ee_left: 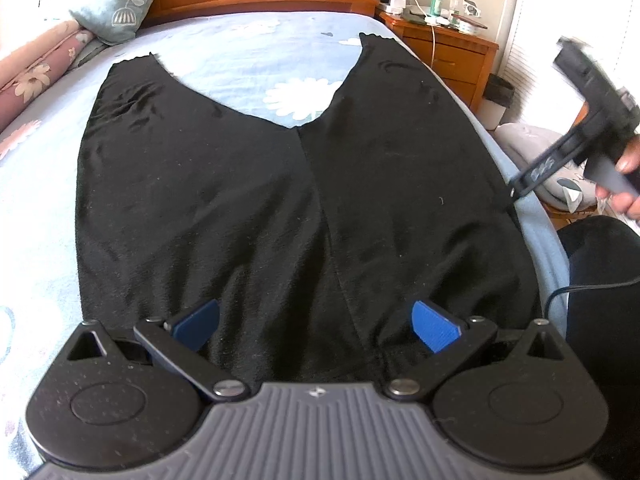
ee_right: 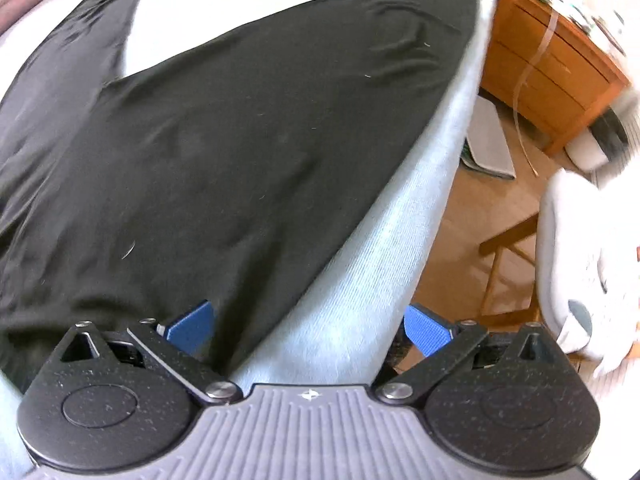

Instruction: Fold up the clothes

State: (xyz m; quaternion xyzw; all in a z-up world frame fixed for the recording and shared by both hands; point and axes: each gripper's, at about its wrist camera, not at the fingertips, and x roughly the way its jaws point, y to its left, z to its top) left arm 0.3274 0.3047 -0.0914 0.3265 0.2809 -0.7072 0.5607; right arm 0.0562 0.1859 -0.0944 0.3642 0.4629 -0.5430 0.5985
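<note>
Your left gripper (ee_left: pixel 316 326) gapes wide above the trousers (ee_left: pixel 248 200); your right gripper (ee_right: pixel 310 330), equally wide and empty, straddles the bed's (ee_right: pixel 384 240) edge.

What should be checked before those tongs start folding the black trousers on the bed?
1. Black trousers spread flat, legs apart: ok.
2. Left tongs open, over the waist end: ok.
3. Right tongs open: ok.
4. Right tongs lined up on cloth: not ok; they straddle the trousers' edge and bare bed.
5. Right trouser leg fully on the bed: ok, though it lies close to the side.
6. Cloth between any blue fingers: not ok, nothing gripped.
</note>
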